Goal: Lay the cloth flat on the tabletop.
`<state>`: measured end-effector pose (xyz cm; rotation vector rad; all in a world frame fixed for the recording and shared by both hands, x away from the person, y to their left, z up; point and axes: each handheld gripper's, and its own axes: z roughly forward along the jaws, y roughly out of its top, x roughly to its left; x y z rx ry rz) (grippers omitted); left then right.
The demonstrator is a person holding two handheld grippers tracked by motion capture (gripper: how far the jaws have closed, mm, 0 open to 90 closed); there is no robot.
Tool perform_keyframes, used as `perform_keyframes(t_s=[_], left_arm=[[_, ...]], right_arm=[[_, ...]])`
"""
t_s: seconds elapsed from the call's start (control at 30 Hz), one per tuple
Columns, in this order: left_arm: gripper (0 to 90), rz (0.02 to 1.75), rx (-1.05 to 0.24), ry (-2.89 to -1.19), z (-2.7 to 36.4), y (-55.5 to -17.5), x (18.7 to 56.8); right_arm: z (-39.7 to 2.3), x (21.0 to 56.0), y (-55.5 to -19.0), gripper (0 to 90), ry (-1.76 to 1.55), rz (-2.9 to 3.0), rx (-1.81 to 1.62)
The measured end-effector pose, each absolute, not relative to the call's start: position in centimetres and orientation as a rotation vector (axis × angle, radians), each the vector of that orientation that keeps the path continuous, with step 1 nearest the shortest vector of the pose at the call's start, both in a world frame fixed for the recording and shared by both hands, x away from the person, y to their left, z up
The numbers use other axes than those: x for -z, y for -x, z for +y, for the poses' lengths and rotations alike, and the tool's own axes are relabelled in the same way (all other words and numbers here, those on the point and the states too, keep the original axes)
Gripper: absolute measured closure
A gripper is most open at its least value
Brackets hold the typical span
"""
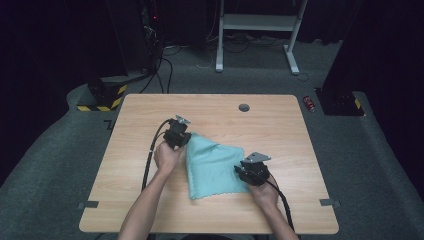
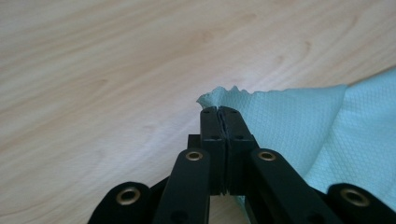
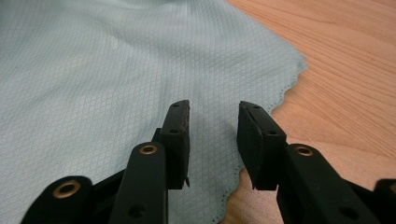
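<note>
cloth: the teal cloth (image 1: pixel 215 165) lies rumpled at the middle of the desk (image 1: pixel 150 210), between your two hands; one corner points to the upper left of the high view, a scalloped edge runs along the lower side
left gripper: your left gripper (image 1: pixel 184 139) has its jaws shut tight on that upper-left corner; a pinch at the very tip likely gives you a handle to lift or fold without bunching the rest
right gripper: your right gripper (image 1: pixel 240 170) rests at the cloth's right edge with jaws about half open and nothing between the pads; it seems placed to take that edge next
left gripper view: it shows what the high view cannot; the frilled corner (image 2: pixel 219 95) sticks up just past the closed jaw tips, so the grip is real and shallow
right gripper view: here you see the gap between the jaws, with the cloth's weave (image 3: pixel 116 70) under them and bare desk to the right; the pads press on nothing
high view: it alone gives you both hands and the cloth's whole outline together
</note>
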<state>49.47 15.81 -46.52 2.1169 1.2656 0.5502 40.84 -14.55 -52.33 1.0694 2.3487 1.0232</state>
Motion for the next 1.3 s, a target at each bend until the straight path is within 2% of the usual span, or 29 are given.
perform_keyframes(t_s=[0.17,0.47,0.53,0.63,0.73,0.8,0.9,1.03,1.17,1.3], left_arm=[[88.5,1.262,-0.648,-2.213,16.1,-49.4,47.5],[87.6,1.351,-0.674,-2.193,17.2,-50.1,48.8],[84.0,1.366,-0.682,-2.238,16.9,-50.1,49.3],[71.9,1.37,-0.659,-2.193,17.1,-49.6,49.1],[60.4,1.371,-0.58,-2.126,16.9,-48.6,48.4],[53.4,1.332,-0.532,-2.172,15.9,-47.6,48.4],[51.1,1.239,-0.541,-2.219,14.6,-45.4,48.7],[53.2,1.226,-0.529,-2.218,14.7,-43.5,50.3],[51.7,1.257,-0.518,-2.146,15.6,-42.4,51.1],[49.3,1.236,-0.555,-2.149,16.2,-41.5,51.3]], right_arm=[[-14.5,52.3,-40.8,64.4,-1.068,2.348,-1.021],[-14.5,52.3,-40.7,65.0,-1.064,2.35,-1.019],[-14.4,52.3,-40.7,65.3,-1.05,2.348,-1.014],[-14.4,52.3,-40.7,65.3,-1.049,2.348,-1.014],[-14.5,52.3,-40.7,65.2,-1.052,2.35,-1.015],[-14.4,52.3,-40.7,63.2,-1.047,2.348,-1.013],[-14.4,52.3,-40.7,59.5,-1.01,2.344,-1.021],[-14.5,51.4,-41.5,56.3,-0.995,2.314,-1.076],[-15.1,49.8,-43.7,55.0,-1.093,2.309,-1.173],[-15.4,49.3,-46.4,54.0,-1.212,2.26,-1.202]])
